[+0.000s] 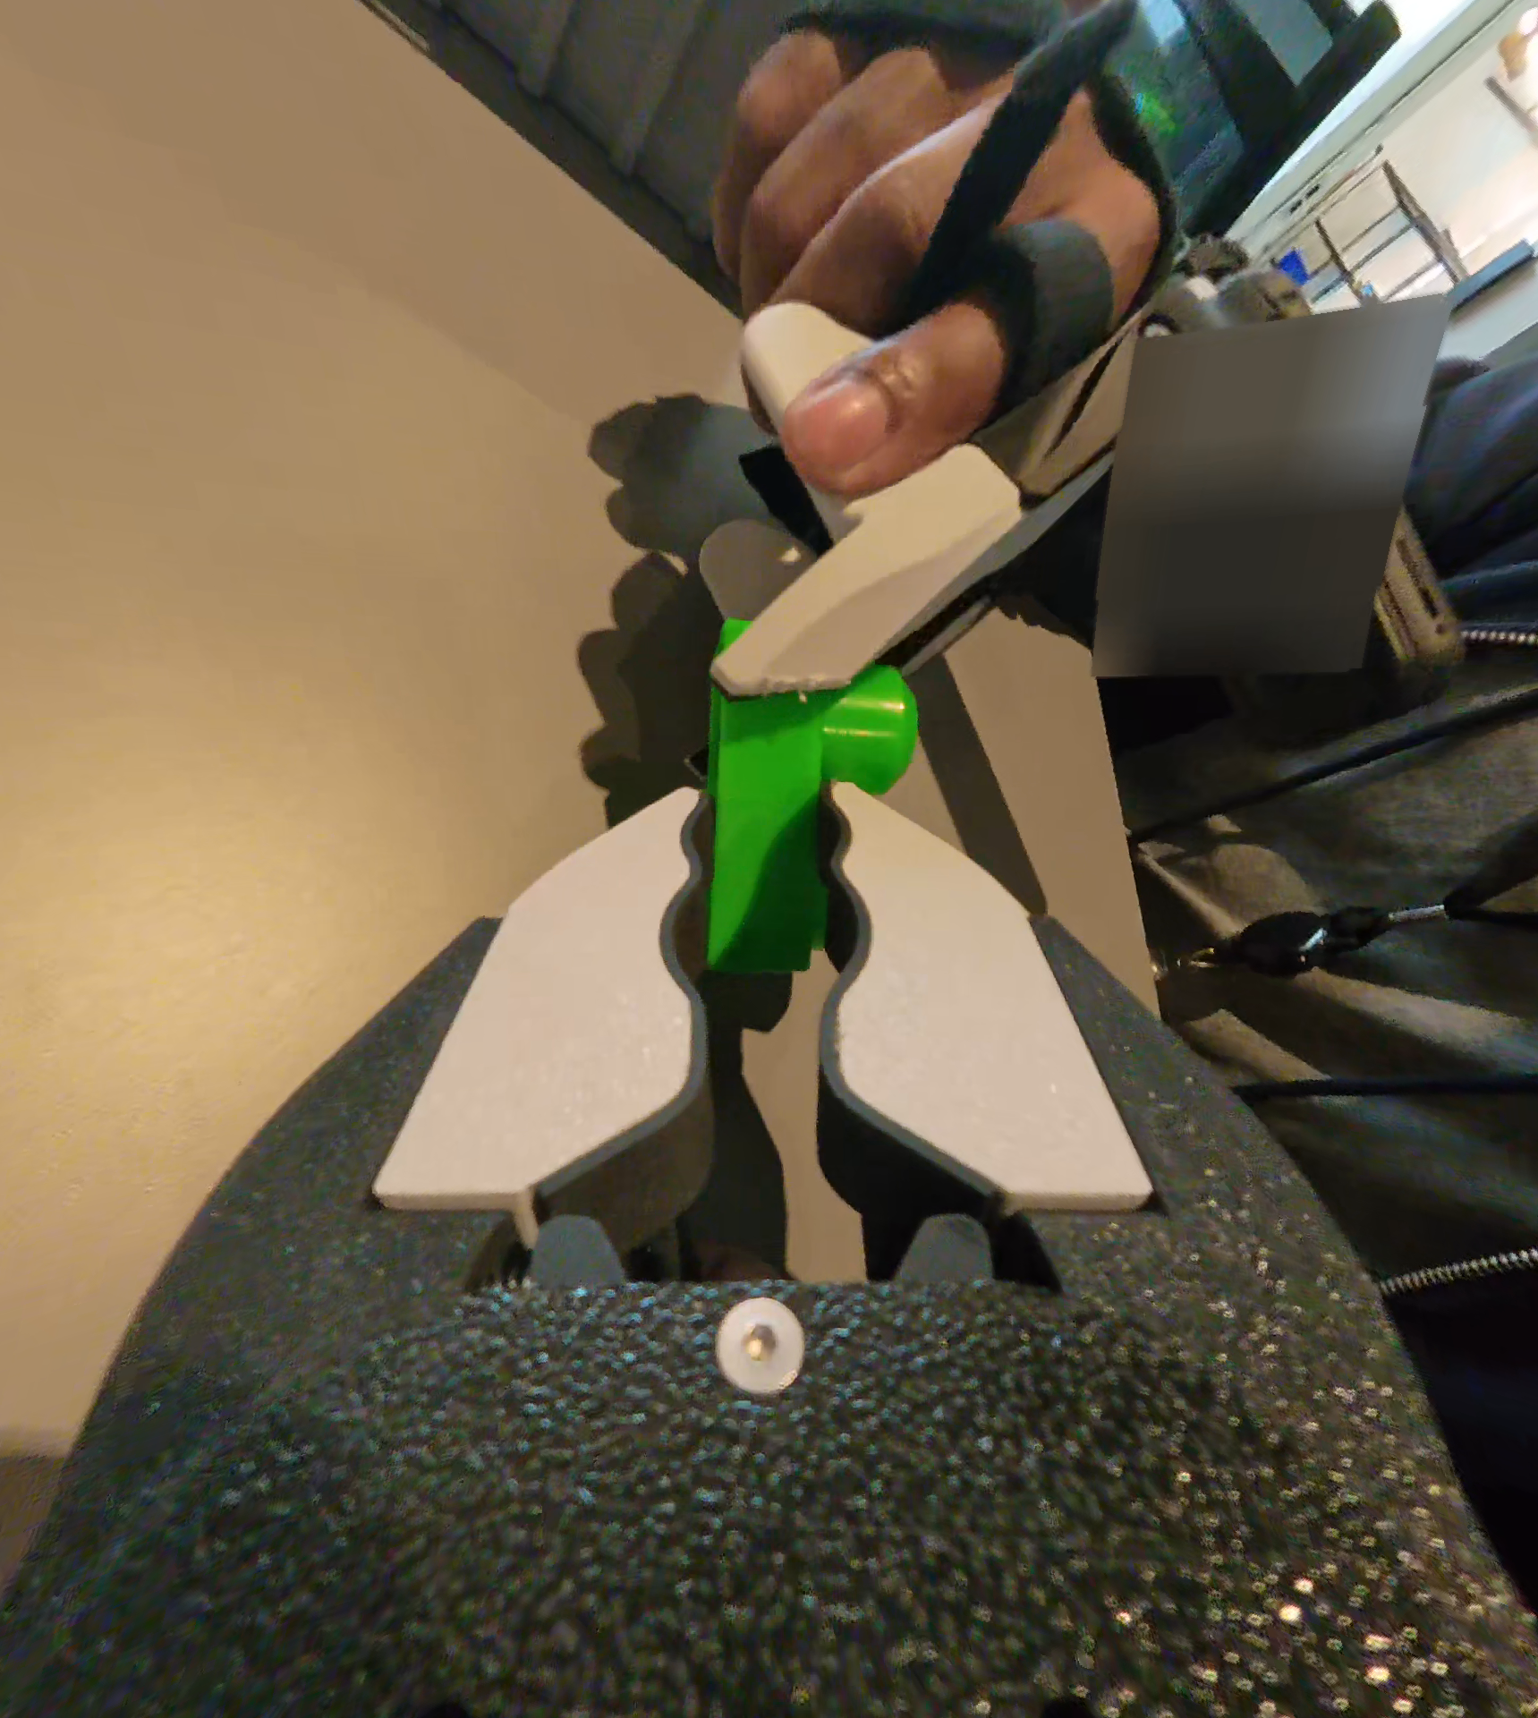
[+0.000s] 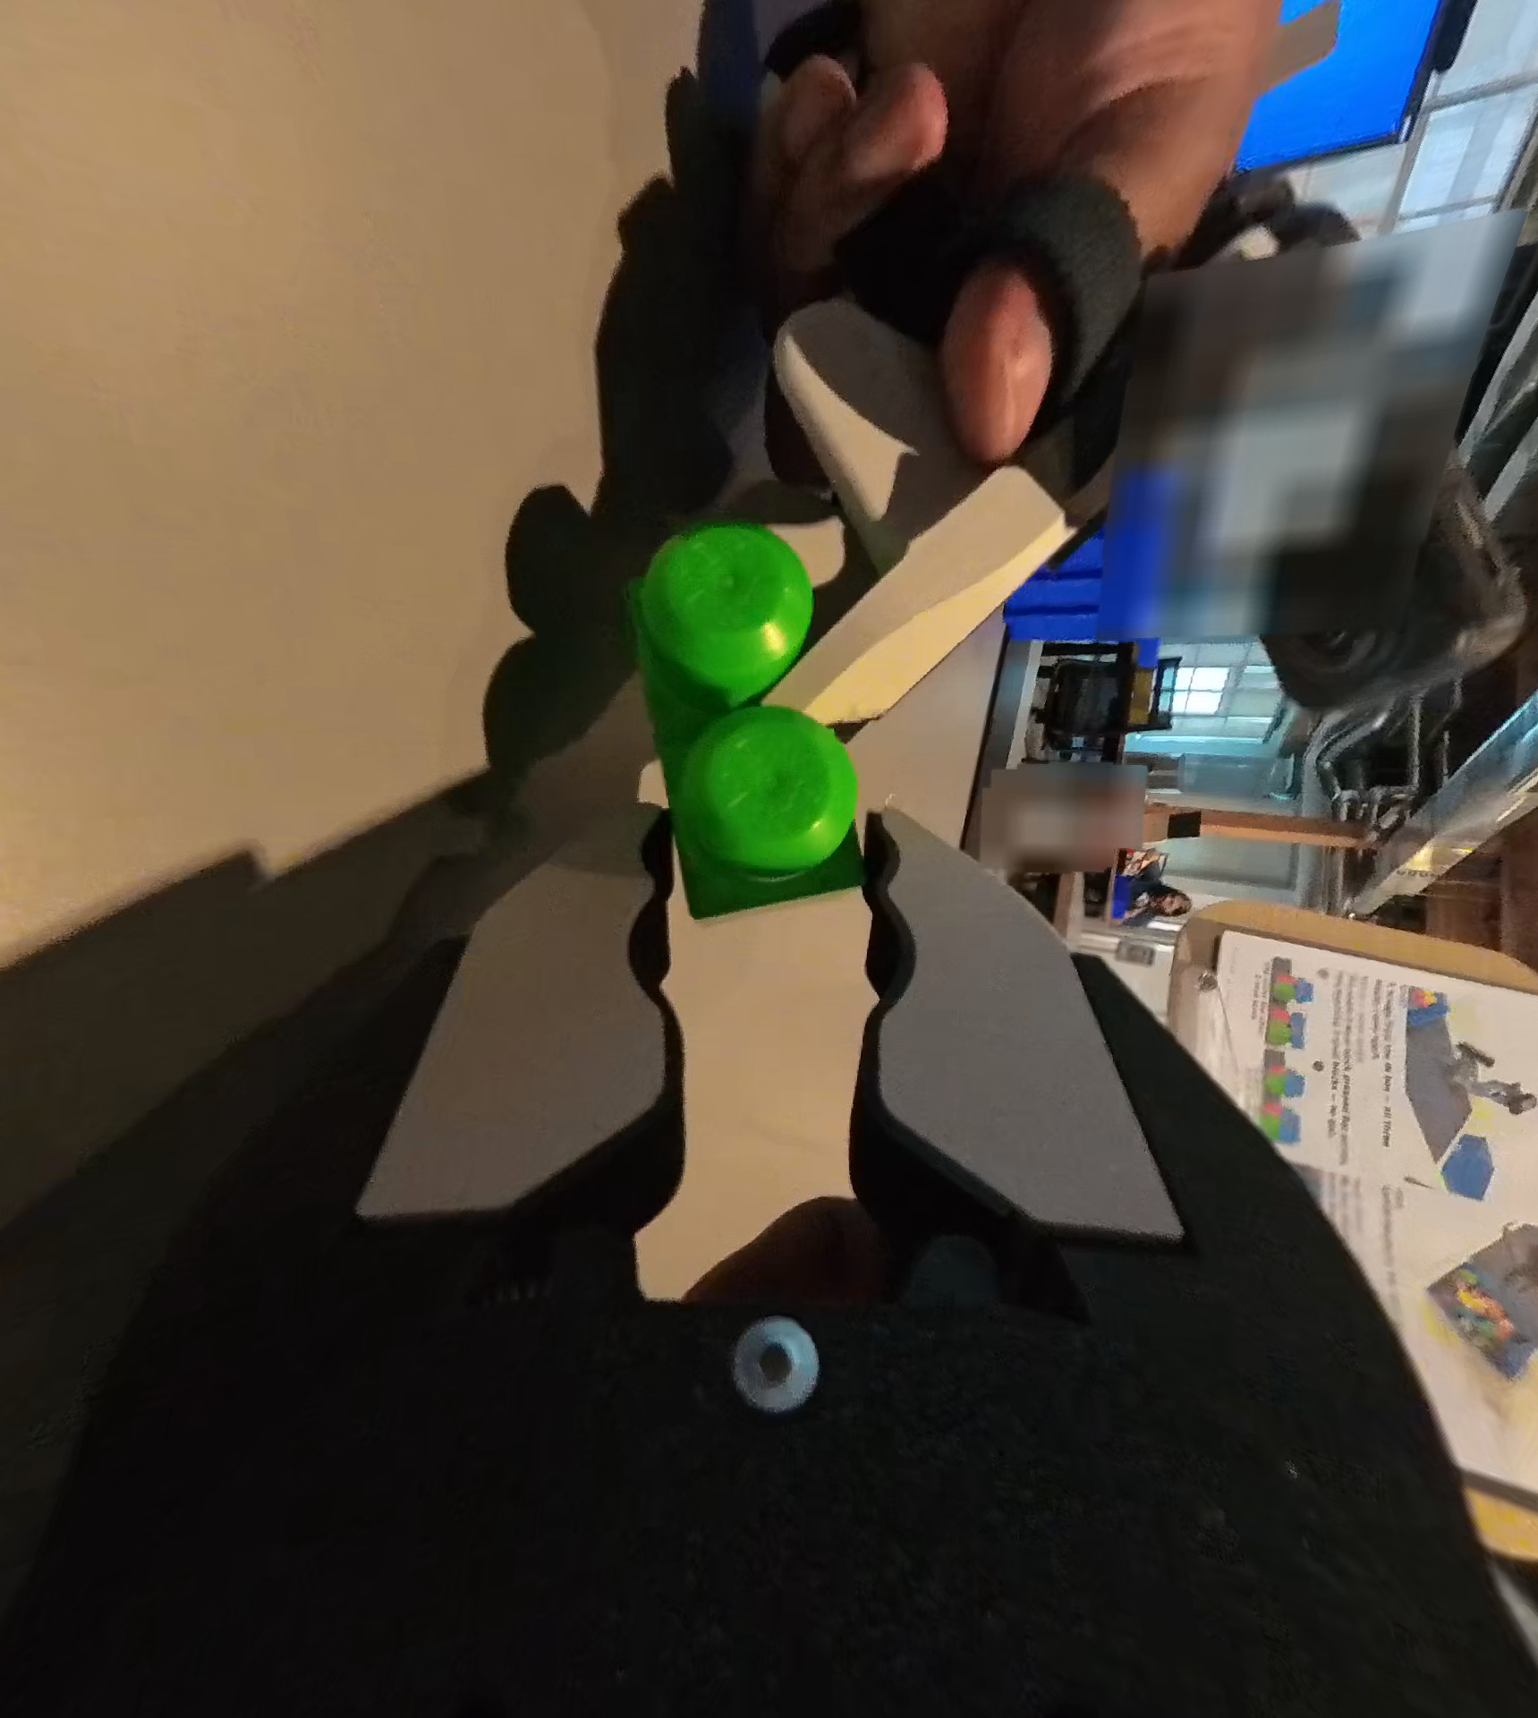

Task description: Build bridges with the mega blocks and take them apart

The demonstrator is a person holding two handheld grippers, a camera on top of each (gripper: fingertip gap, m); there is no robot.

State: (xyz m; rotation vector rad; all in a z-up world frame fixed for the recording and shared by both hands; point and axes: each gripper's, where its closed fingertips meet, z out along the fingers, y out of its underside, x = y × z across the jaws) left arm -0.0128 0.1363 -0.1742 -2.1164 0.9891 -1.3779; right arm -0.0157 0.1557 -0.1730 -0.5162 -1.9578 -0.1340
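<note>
Both the left gripper [image 1: 760, 837] and right gripper [image 2: 769, 841] are pinching one bright green two-stud plastic block [image 1: 765, 837] (light, rigid, slippery); flat sides are looking the safest hold.

Table [image 1: 188, 651]: pale beige surface, bearing dark shadows.
Instruction sheet [image 2: 1434, 1209]: printed page with coloured pictures, on a light wooden board at the right of the right wrist view.
Cables [image 1: 1397, 753]: thin, black, crossing dark fabric.
Zip [image 1: 1508, 1255]: metal teeth along the fabric edge.
Background: blue panel [image 2: 1332, 84], window frames.
</note>
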